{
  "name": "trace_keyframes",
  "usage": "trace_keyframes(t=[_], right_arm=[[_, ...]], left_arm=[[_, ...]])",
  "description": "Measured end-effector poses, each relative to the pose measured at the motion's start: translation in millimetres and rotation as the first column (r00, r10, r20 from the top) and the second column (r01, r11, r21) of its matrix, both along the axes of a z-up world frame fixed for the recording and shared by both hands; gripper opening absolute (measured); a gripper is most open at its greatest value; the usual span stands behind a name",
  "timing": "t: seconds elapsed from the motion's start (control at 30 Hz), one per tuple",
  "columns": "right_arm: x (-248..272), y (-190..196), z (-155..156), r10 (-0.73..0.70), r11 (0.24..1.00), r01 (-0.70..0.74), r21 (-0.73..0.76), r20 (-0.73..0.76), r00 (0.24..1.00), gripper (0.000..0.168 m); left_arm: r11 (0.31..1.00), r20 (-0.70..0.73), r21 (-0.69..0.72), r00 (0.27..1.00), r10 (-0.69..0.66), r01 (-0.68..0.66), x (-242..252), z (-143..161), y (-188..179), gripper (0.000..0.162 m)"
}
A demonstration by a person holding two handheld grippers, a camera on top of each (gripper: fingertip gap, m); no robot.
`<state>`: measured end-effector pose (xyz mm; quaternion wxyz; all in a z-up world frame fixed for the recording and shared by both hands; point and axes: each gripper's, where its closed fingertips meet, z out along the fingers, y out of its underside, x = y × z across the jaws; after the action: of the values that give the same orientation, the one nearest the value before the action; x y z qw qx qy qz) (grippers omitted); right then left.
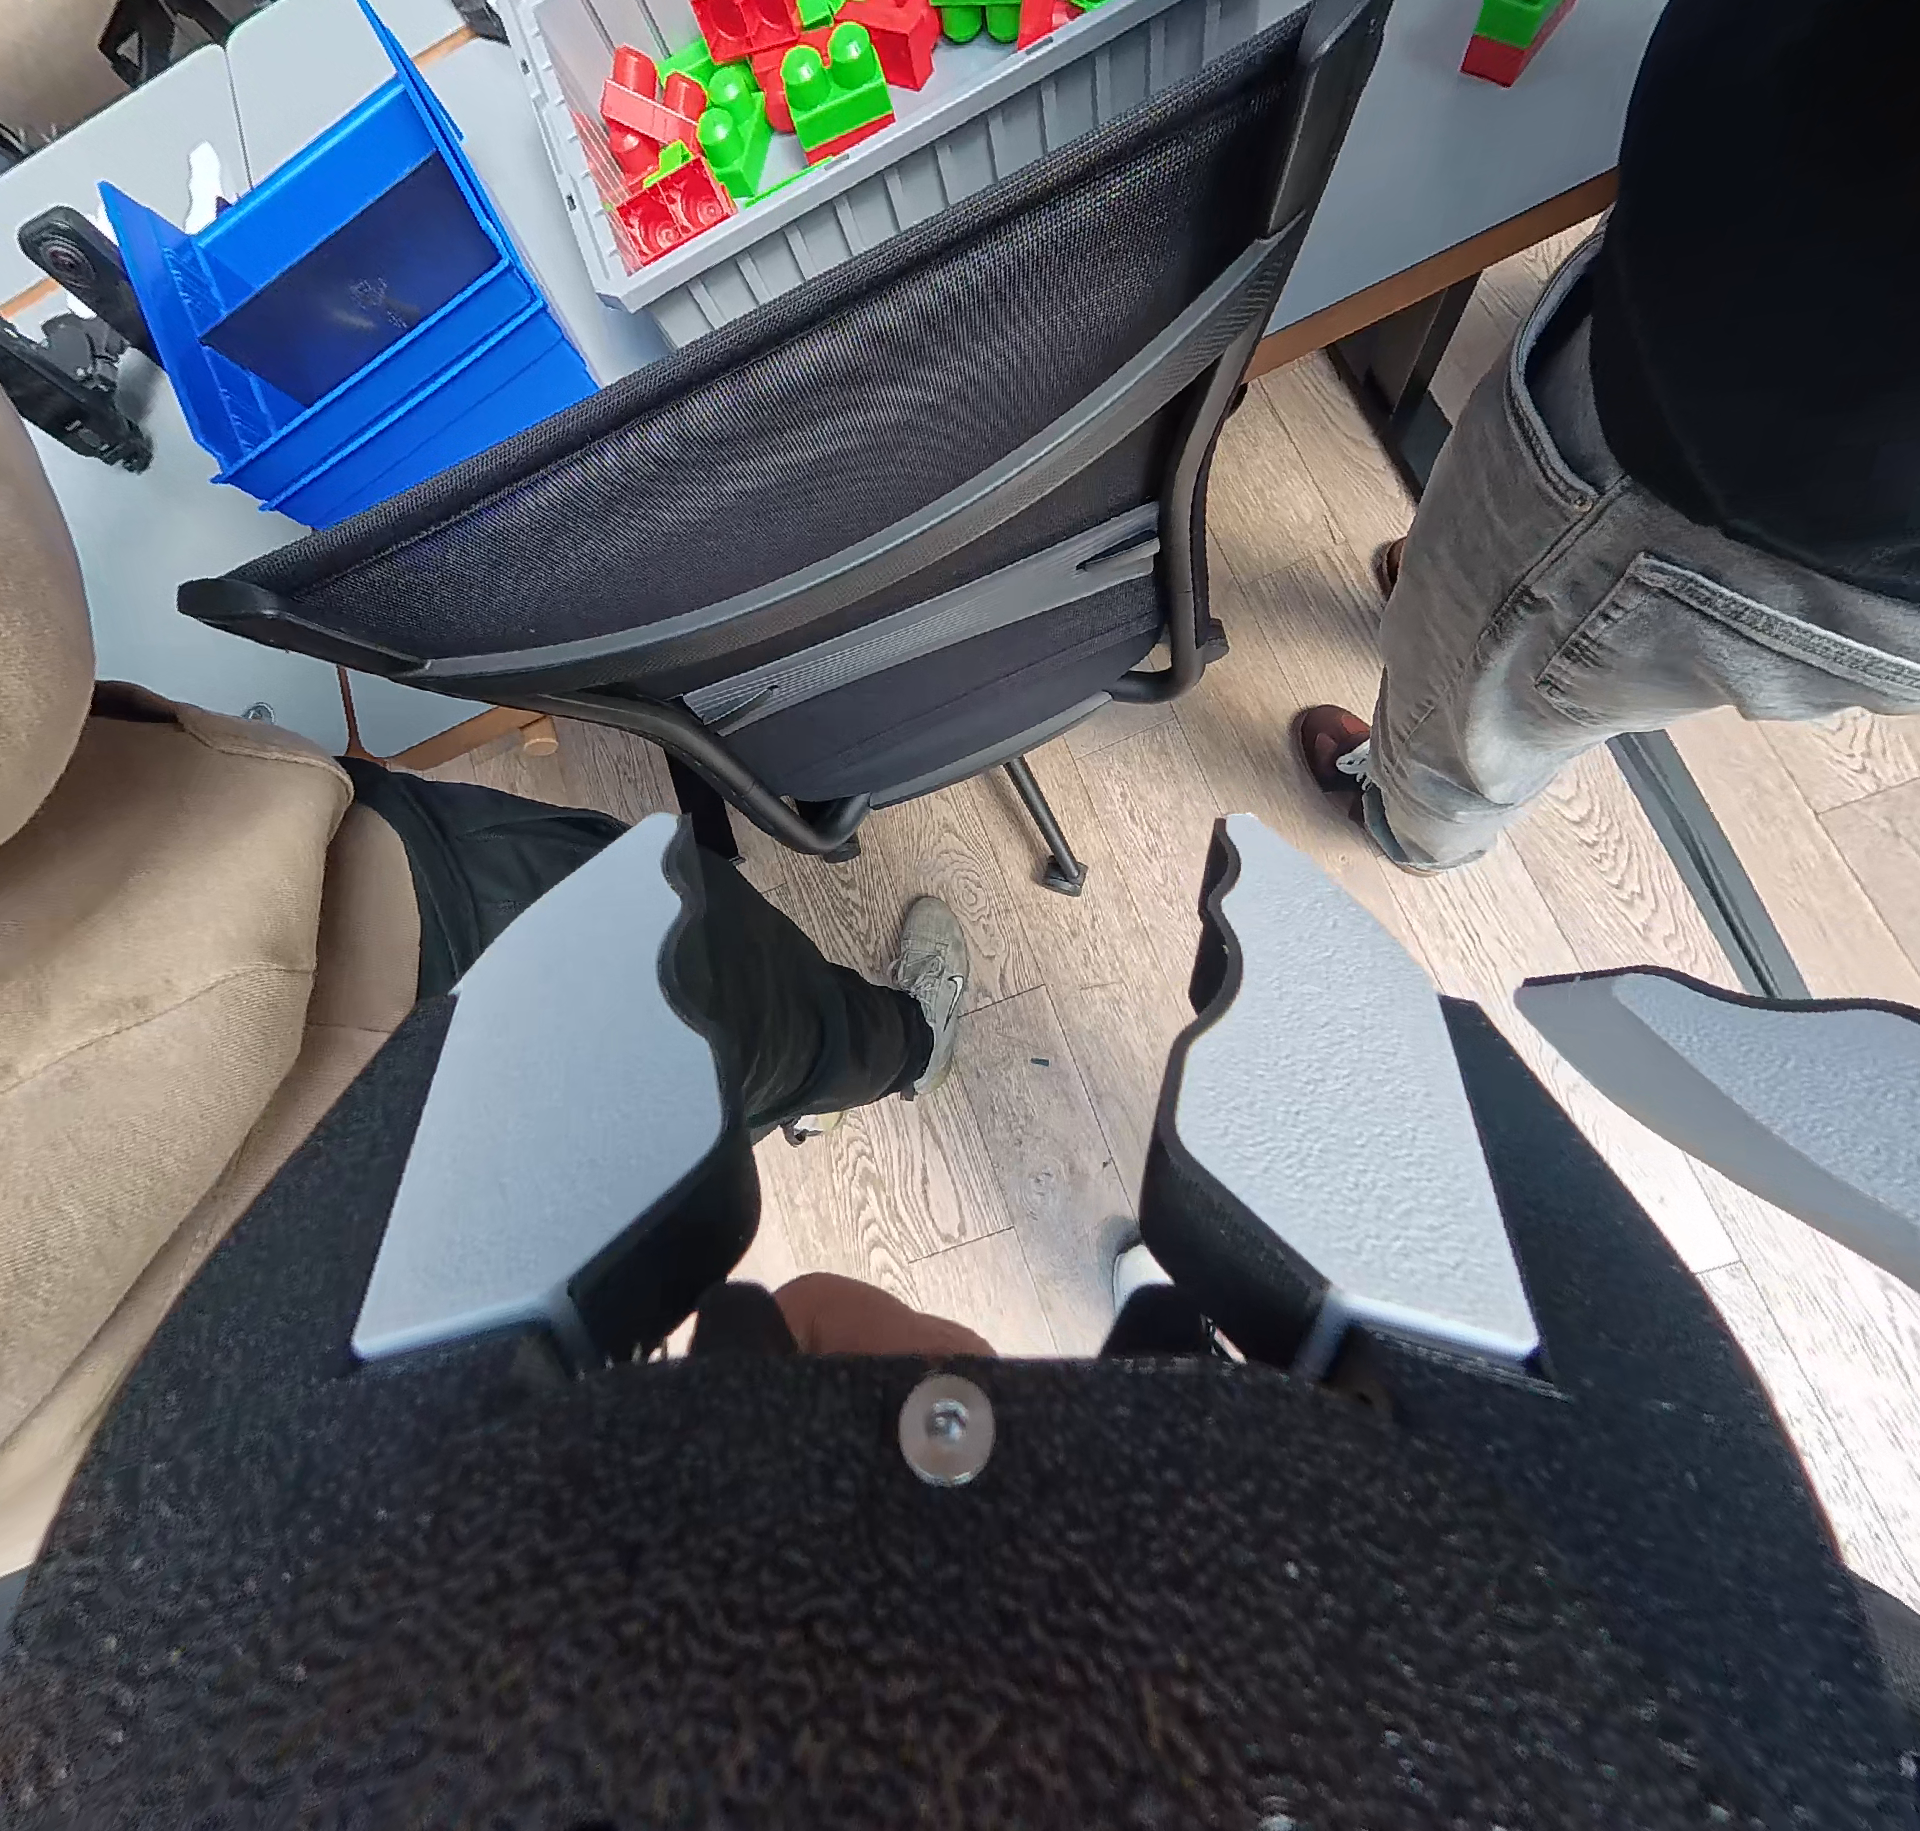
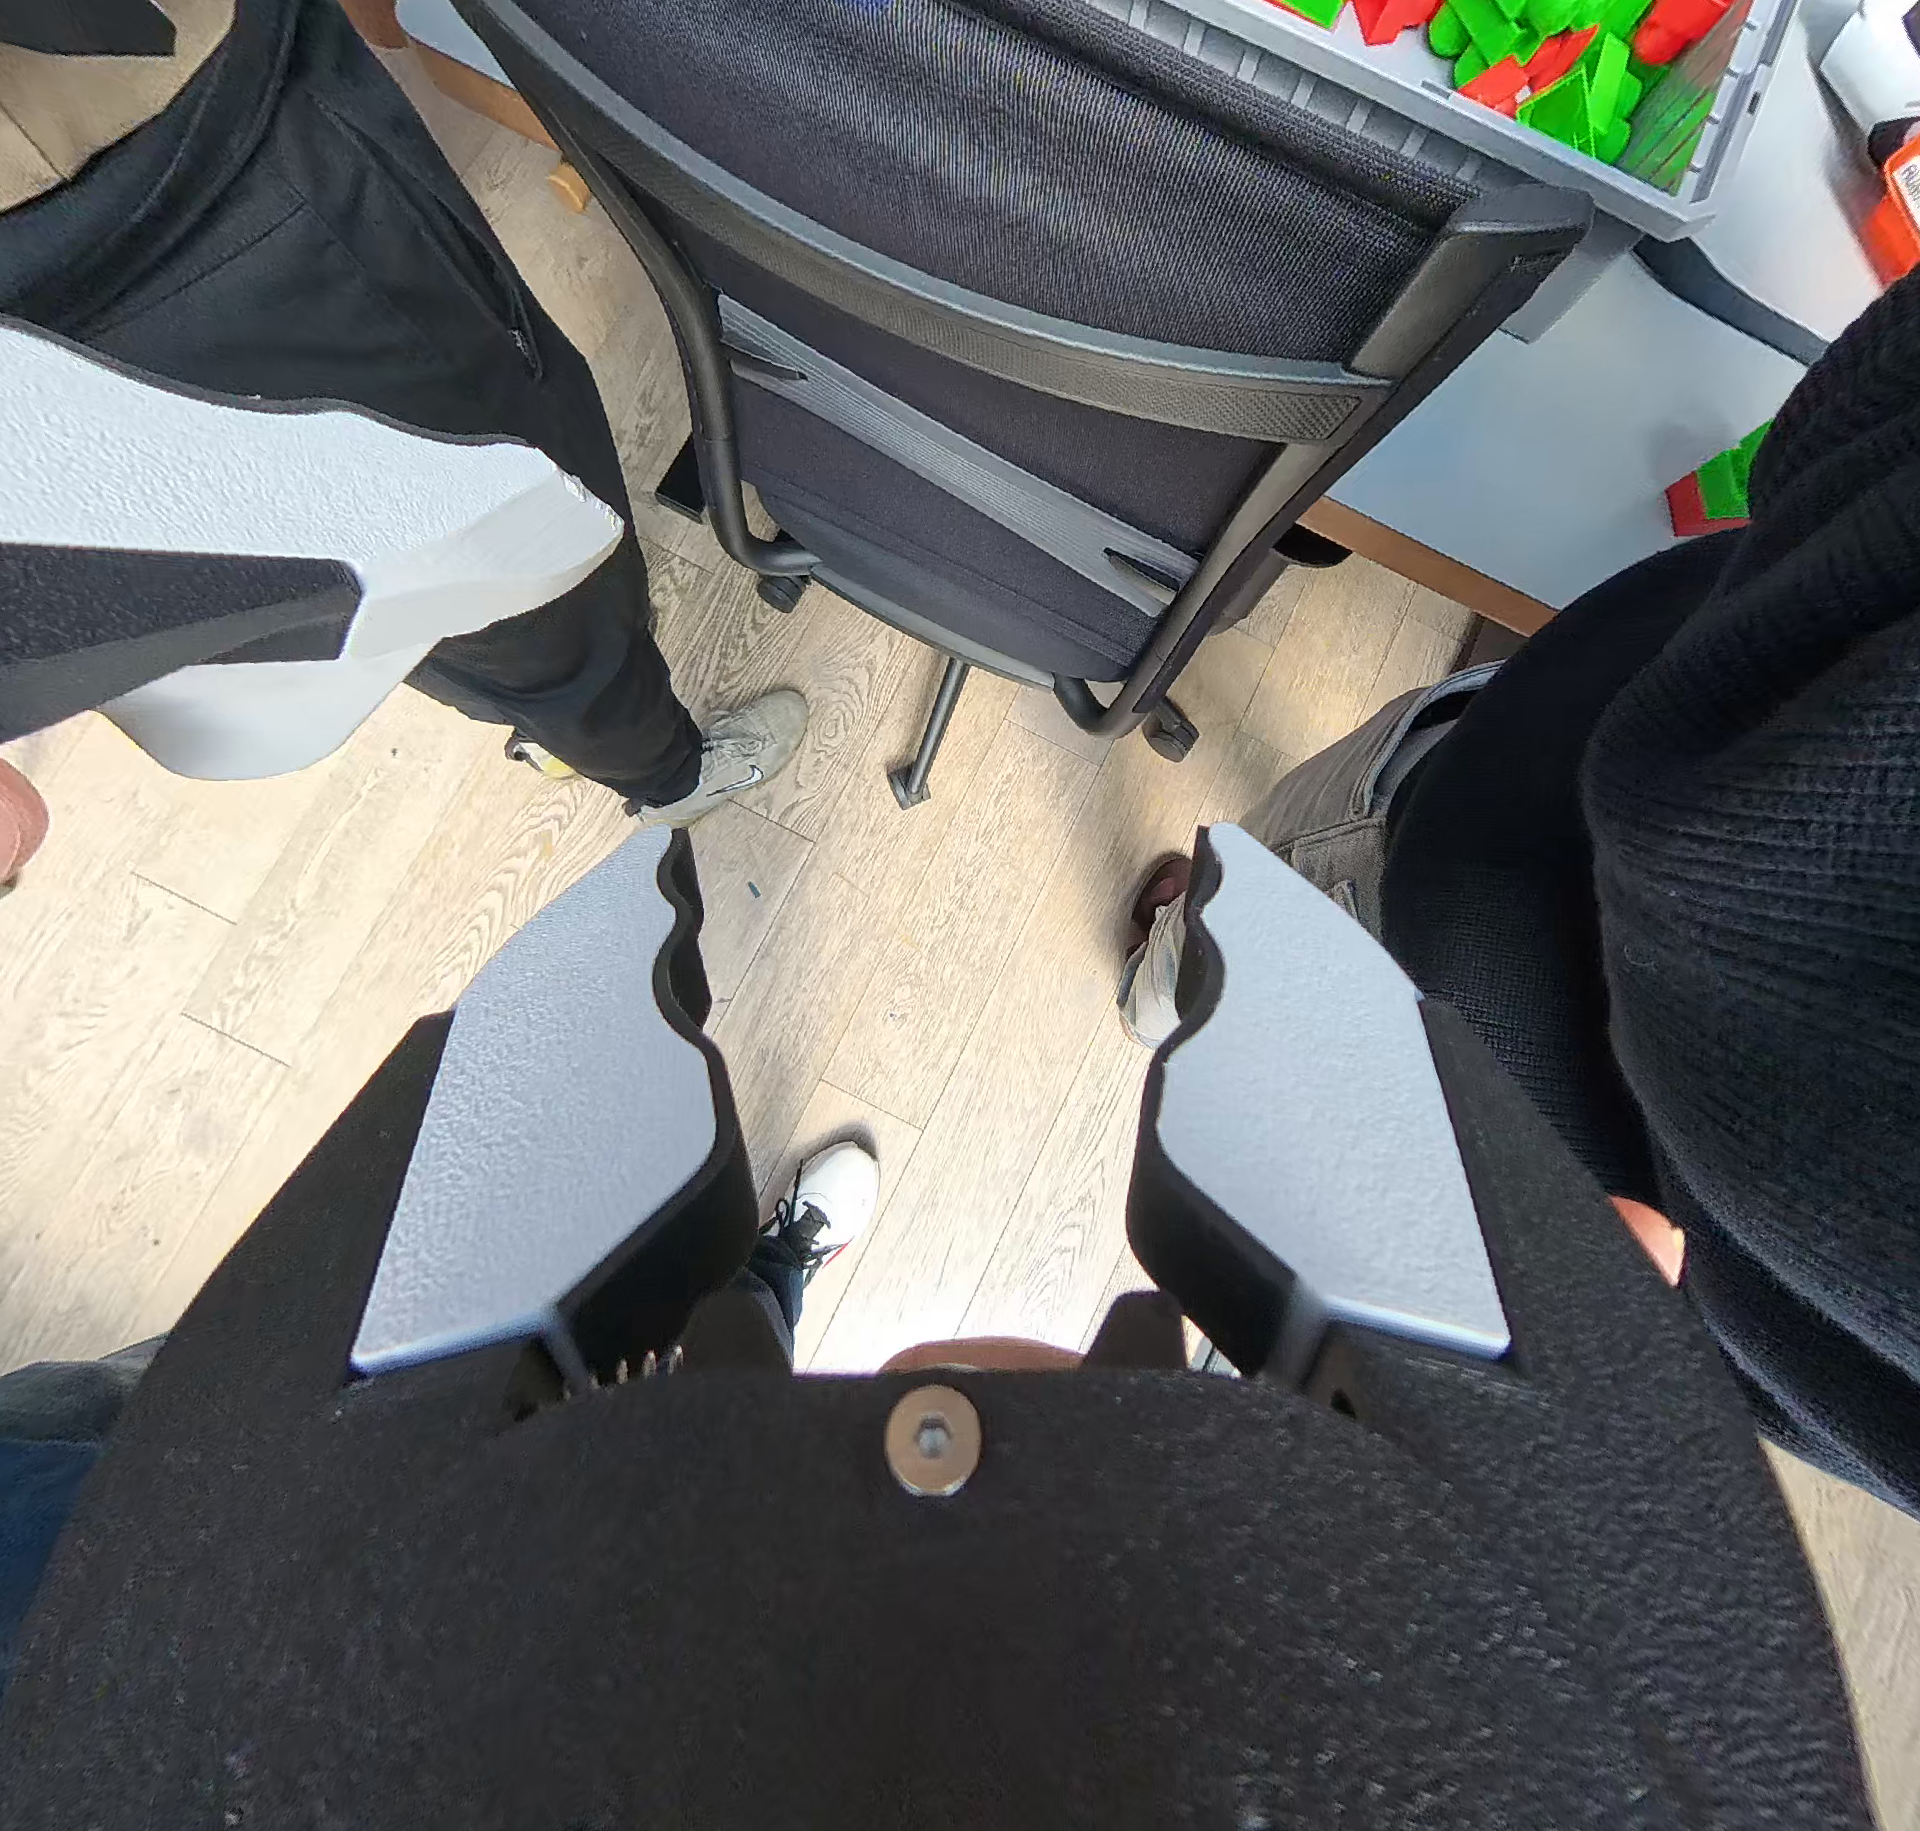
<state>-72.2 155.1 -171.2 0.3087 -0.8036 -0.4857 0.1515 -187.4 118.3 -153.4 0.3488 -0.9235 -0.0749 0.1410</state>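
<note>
My left gripper (image 1: 951, 831) is open and empty, held high over the wooden floor (image 1: 1049, 1147) behind a black mesh office chair (image 1: 790, 451). My right gripper (image 2: 935, 846) is open and empty too, over the floor (image 2: 935, 1033) behind the same chair (image 2: 987, 171). A finger of the right gripper (image 1: 1745, 1085) shows at the right edge of the left wrist view. The left gripper's fingers (image 2: 260, 514) show at the left edge of the right wrist view. Beyond the chair, a grey bin (image 1: 966, 119) of red and green toy blocks (image 1: 842, 98) stands on a grey table; it also shows in the right wrist view (image 2: 1195, 25).
A blue open-front bin (image 1: 343, 295) stands left of the grey bin. A small green and red block stack (image 1: 1527, 5) stands on the table at right. A person in black trousers (image 1: 769, 1002) stands left, a person in grey jeans (image 1: 1538, 618) right, close to both grippers.
</note>
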Motion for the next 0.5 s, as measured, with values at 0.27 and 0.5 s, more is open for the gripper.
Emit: trace_keyframes(t=[0.27, 0.5], right_arm=[[4.5, -4.9, 3.8, 0.045, 0.999, -0.046, -0.012, -0.028, 0.999, 0.089], [1.9, -11.2, 10.2, 0.087, 0.996, -0.088, -0.012, -0.048, 0.995, 0.089]], left_arm=[[1.0, 0.027, 0.022, 1.0, 0.015, -0.016, 9.1, 7.5, 4.6, 0.091], [0.999, 0.069, 0.041, 0.998, 0.003, -0.006, 24.4, 14.2, 2.2, 0.091]])
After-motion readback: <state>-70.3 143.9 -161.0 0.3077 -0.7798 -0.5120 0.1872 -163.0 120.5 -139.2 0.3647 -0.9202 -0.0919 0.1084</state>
